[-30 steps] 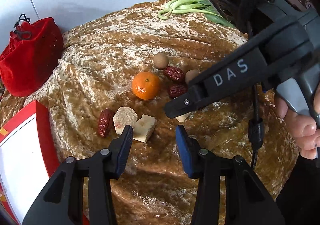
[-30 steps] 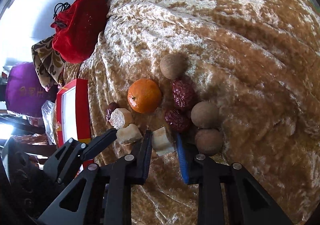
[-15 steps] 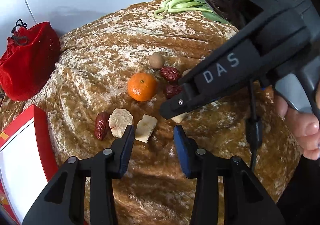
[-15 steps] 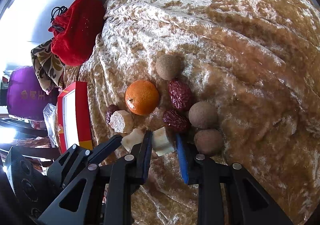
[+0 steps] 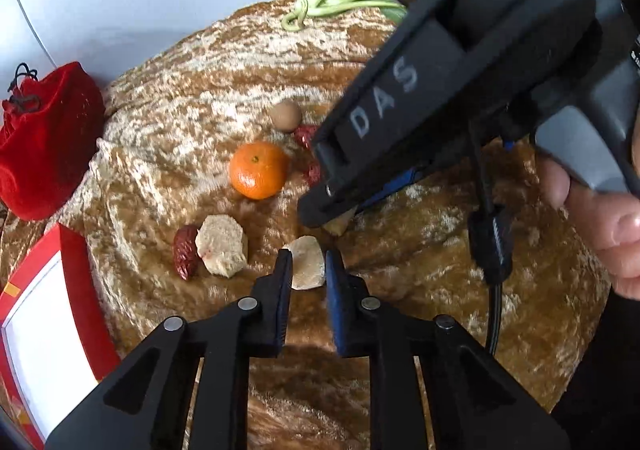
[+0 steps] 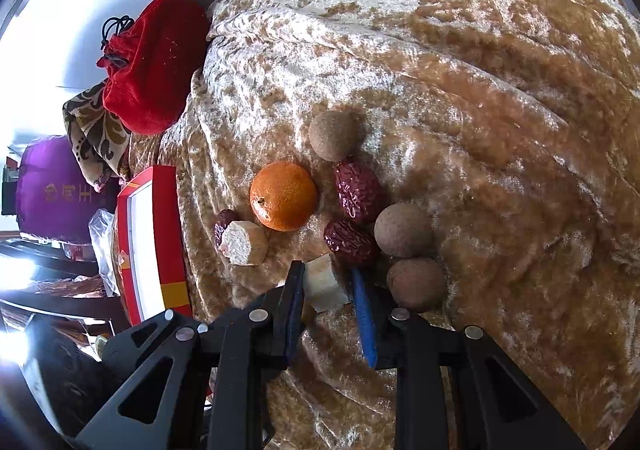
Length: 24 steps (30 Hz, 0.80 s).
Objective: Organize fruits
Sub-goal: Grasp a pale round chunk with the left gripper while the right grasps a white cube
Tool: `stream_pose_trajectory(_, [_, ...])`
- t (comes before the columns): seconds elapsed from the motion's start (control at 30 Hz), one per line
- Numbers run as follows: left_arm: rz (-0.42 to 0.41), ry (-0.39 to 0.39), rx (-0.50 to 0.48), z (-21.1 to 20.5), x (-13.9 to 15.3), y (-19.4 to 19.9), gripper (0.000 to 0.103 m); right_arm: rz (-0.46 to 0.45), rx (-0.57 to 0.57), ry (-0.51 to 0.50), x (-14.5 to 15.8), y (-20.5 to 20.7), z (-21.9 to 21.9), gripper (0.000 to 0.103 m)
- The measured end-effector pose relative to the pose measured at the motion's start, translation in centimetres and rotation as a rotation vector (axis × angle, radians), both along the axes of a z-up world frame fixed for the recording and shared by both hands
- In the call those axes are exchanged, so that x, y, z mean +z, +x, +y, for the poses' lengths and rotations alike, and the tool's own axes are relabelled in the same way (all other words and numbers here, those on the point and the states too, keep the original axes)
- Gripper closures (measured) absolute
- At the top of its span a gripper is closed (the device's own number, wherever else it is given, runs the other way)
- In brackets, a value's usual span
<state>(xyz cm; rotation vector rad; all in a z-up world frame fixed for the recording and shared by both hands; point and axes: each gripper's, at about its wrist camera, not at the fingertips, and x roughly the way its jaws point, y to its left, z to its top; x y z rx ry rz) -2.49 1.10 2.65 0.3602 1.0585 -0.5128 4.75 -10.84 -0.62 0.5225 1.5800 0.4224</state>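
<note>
Both grippers pinch pale, rough fruit chunks: left gripper [image 5: 307, 270] its chunk [image 5: 306, 262], right gripper [image 6: 326, 290] another chunk [image 6: 323, 284]. Lifting either risks nudging the wrinkled red date [image 6: 349, 237] at one o'clock, or crumbling the chunk.

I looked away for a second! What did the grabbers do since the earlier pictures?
The left gripper closed its jaws onto a pale chunk it earlier hung open above. The right gripper kept pinching its own chunk. The orange stayed put.

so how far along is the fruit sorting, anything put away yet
Nothing looks put away yet. In hand: the left gripper is shut on one pale chunk, and the right gripper is shut on another pale chunk; both chunks are down at the cloth. Left: the orange, red dates, brown round fruits and a third chunk.
</note>
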Motion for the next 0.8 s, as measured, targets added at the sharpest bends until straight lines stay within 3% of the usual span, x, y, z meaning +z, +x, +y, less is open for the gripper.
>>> stream_pose_trajectory(0.27, [-0.022, 0.06, 0.019, -0.3, -0.4, 0.5, 0.066, 0.006, -0.001, 0.004, 0.0, -0.1, -0.6, 0.078])
stream_pose_trajectory(0.47, [0.02, 0.042, 0.044, 0.0, -1.3, 0.6, 0.066, 0.007, 0.001, -0.001, 0.0, -0.2, -0.5, 0.078])
stream_pose_trajectory(0.53, [0.04, 0.0, 0.053, 0.3, -0.9, 0.7, 0.078, 0.006, 0.001, -0.001, 0.1, -0.2, -0.5, 0.078])
stream_pose_trajectory(0.8, [0.015, -0.014, 0.066, 1.6, 0.4, -0.8, 0.078, -0.044, 0.015, 0.018, 1.5, -0.4, 0.5, 0.079])
